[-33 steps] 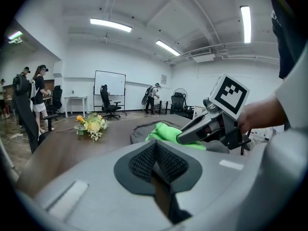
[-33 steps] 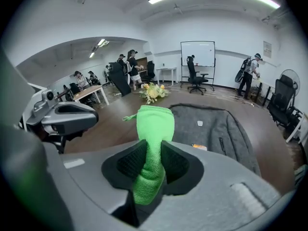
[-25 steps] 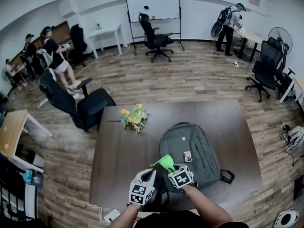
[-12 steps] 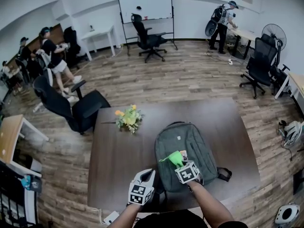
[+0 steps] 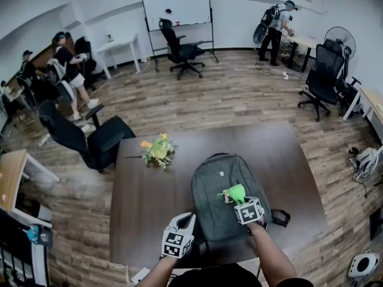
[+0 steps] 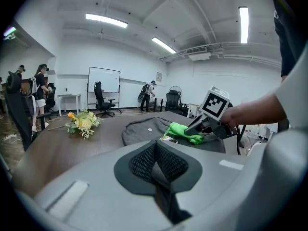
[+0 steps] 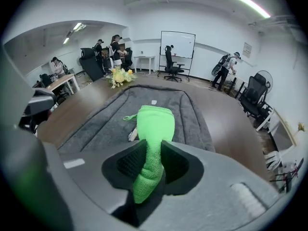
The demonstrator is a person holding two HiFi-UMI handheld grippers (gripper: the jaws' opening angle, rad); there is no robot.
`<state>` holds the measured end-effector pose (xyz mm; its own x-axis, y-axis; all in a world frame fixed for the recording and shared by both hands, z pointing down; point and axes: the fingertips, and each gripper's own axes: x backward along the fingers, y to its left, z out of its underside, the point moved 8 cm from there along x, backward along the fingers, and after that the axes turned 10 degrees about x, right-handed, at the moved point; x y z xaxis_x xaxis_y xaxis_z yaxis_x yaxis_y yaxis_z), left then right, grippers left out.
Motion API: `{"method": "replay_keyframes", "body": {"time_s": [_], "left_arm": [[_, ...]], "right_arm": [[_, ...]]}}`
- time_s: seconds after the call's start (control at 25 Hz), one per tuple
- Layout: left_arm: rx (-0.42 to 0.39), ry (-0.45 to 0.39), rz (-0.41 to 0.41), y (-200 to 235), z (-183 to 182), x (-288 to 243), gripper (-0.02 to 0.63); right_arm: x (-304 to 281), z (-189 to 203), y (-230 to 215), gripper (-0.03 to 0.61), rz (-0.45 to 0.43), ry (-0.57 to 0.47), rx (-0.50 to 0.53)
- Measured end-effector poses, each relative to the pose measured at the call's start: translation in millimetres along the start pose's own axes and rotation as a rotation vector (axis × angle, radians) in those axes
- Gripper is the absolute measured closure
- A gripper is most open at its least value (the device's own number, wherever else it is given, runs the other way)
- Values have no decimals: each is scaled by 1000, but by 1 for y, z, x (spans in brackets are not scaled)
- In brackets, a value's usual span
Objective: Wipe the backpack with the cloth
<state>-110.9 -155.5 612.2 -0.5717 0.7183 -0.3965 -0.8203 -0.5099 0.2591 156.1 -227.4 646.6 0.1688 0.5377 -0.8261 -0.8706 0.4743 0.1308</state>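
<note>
Lying flat across the dark table with its front panel up, the grey backpack presents one broad face for wiping, likely laid that way so the cloth can drag over it without it tipping. A bunch of flowers sits on the table well apart to the left, clear of the work. The right gripper is over the right half of the pack, jaws clamped on the green cloth, which sticks out ahead of the tips and drapes down onto the fabric (gripped by one end, so the free end does the wiping, I'd guess). The left gripper hangs near the pack's near-left corner with jaws pressed together on nothing; it may be there to steady the bag, but contact can't be confirmed. The head view gives the layout only. The right gripper view shows the cloth pinched between the pads and a small tag beside it. The left gripper view shows the cloth from the side, resting on the pack.
</note>
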Motion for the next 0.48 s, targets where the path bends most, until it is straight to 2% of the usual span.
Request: {"method": "replay_keyframes", "body": {"time_s": [0.2, 0.48], "left_arm": [[-1, 6, 2, 1, 2, -1, 595], [-6, 10, 7, 0, 3, -5, 595]], "right_arm": [[8, 14, -33, 480, 101, 33, -17], [13, 32, -62, 480, 147, 63, -69]]}}
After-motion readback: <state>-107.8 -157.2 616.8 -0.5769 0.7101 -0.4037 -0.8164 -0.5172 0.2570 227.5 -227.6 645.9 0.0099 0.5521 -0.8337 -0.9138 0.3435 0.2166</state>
